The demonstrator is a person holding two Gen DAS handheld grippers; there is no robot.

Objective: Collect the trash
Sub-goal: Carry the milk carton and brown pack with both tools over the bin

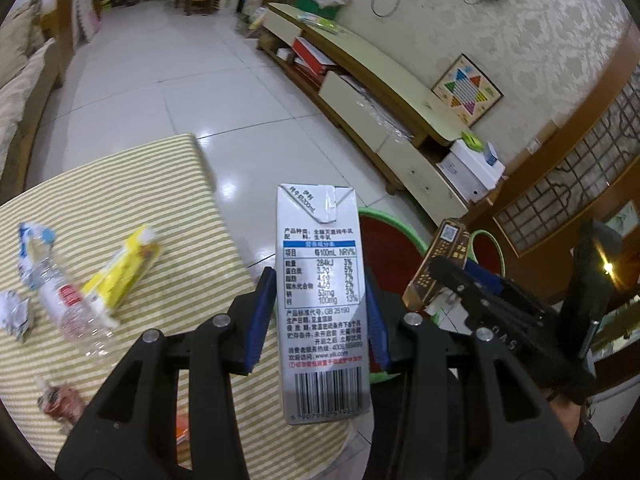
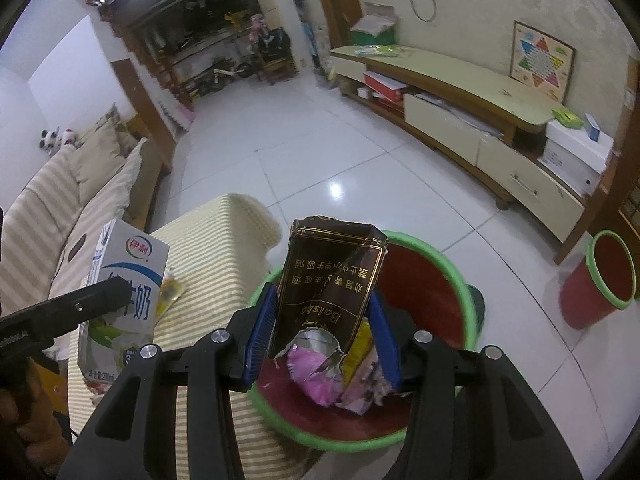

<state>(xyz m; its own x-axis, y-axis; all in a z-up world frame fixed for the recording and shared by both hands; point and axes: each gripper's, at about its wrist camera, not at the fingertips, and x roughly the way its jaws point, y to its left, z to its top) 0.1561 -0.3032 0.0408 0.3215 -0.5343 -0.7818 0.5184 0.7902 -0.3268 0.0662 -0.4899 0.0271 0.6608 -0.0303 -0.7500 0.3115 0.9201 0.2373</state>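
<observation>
My left gripper [image 1: 320,312] is shut on an upright white milk carton [image 1: 322,300], held at the table's right edge beside the red bin with a green rim [image 1: 390,228]. The carton also shows in the right wrist view [image 2: 124,300]. My right gripper [image 2: 324,320] is shut on a torn brown cigarette pack [image 2: 332,284], held over the red bin [image 2: 424,276], which holds pink and yellow wrappers [image 2: 320,372]. The pack and right gripper also show in the left wrist view [image 1: 436,264]. On the striped table [image 1: 120,184] lie a crushed plastic bottle [image 1: 60,296], a yellow packet [image 1: 124,272] and crumpled paper [image 1: 16,314].
A second red bin [image 2: 600,284] stands on the tiled floor to the right, near a wooden door frame. A long TV cabinet [image 2: 460,92] runs along the wall. A sofa [image 2: 60,208] stands left of the table. A reddish wrapper [image 1: 60,400] lies at the table's near edge.
</observation>
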